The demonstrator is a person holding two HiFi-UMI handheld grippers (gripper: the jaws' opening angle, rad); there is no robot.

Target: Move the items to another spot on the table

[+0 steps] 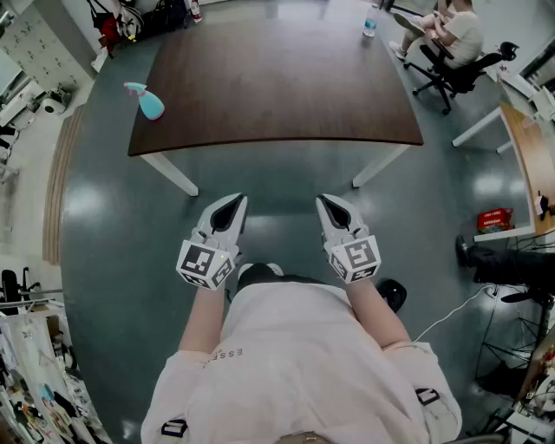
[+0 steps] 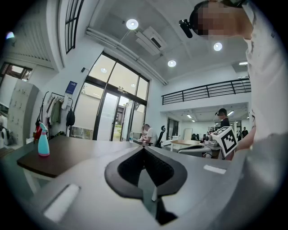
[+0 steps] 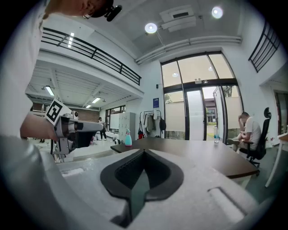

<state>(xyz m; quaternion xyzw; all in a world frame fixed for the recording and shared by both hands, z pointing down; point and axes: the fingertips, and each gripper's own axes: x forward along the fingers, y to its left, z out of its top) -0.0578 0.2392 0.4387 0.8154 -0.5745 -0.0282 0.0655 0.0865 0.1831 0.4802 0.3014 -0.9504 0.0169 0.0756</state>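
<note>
A teal spray bottle with a pink trigger lies near the left edge of the dark brown table; it shows small in the left gripper view and the right gripper view. A clear water bottle stands at the table's far right corner. My left gripper and right gripper hang side by side over the floor, short of the table's near edge. Both are shut, jaws meeting at the tips with nothing between them.
A person sits on a black office chair beyond the table's far right corner. A wooden desk and a red box are at the right. Shelving clutter fills the lower left. White table legs stand ahead.
</note>
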